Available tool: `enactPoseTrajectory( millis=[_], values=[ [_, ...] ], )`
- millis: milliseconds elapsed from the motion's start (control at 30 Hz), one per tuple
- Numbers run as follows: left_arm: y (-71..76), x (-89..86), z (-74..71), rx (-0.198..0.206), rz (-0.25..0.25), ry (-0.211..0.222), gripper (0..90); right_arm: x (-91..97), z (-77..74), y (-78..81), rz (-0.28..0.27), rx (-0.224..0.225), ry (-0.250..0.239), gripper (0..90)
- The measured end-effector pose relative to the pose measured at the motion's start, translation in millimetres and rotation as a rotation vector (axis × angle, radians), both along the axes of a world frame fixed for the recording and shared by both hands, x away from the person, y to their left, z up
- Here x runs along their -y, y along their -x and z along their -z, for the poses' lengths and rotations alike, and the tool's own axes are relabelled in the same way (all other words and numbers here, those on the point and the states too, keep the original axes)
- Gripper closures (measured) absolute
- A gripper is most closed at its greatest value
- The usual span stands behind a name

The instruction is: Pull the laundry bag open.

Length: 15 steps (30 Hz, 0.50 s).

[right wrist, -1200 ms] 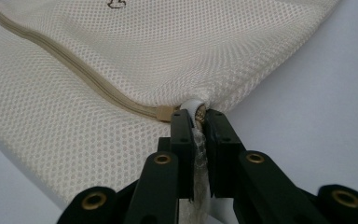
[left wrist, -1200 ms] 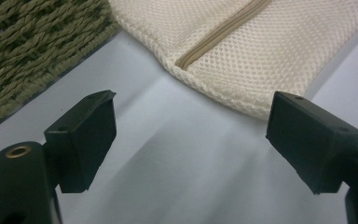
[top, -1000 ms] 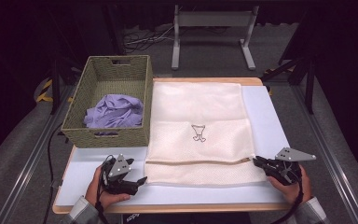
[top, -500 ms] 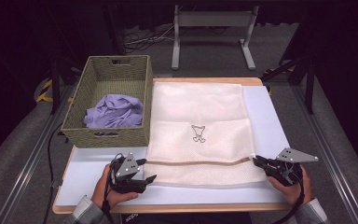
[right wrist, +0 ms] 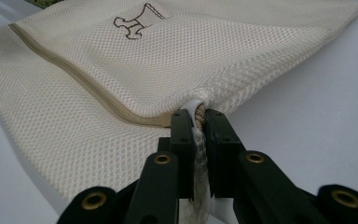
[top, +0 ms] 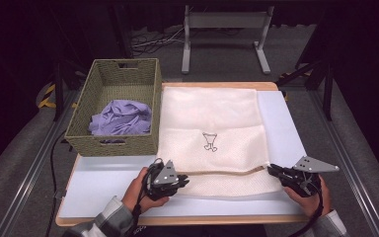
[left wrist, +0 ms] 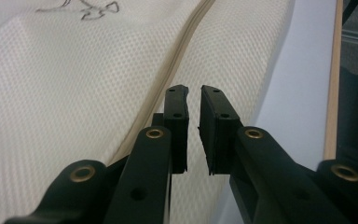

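Observation:
A cream mesh laundry bag [top: 212, 118] with a small dark emblem lies flat on the white table [top: 103, 182]. A tan zipper [top: 227, 172] runs along the bag near its front edge. My right gripper [top: 270, 169] is shut on the bag's right end of the zipper, with fabric pinched between its pads [right wrist: 196, 114]. My left gripper [top: 185, 182] sits at the bag's near-left corner. Its jaws have just been closing and stand almost together [left wrist: 193, 93] over the mesh [left wrist: 74, 84] beside the zipper [left wrist: 177, 51], with nothing seen between them.
A woven basket [top: 113, 79] stands at the table's left back with a purple cloth [top: 121, 118] crumpled inside. A metal stand [top: 224, 29] is on the floor beyond the table. Bare white surface lies left of the bag's front corner.
My left gripper moved right to the bag's near-left corner and its jaws went from wide apart to nearly together. The right gripper kept still, holding the bag.

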<state>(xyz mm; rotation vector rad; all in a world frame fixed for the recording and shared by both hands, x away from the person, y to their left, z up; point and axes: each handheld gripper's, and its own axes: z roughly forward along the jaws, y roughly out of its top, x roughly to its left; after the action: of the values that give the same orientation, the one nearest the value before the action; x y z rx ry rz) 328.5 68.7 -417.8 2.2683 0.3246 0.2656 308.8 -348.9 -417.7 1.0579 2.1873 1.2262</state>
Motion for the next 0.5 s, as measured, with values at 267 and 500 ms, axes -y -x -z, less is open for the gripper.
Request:
enactPoseTrajectory(
  millis=[267,500],
  values=[
    [-15.4,54.6,-7.5,-0.012,0.088,-0.002,90.0,0.1,-1.8,1.3,-0.003,0.010,-0.007,83.2],
    [-22.4,118.4,-4.4,-0.013,0.173,-0.059,90.0,-0.4,-3.8,2.4,-0.009,0.016,-0.020,83.2]
  ],
)
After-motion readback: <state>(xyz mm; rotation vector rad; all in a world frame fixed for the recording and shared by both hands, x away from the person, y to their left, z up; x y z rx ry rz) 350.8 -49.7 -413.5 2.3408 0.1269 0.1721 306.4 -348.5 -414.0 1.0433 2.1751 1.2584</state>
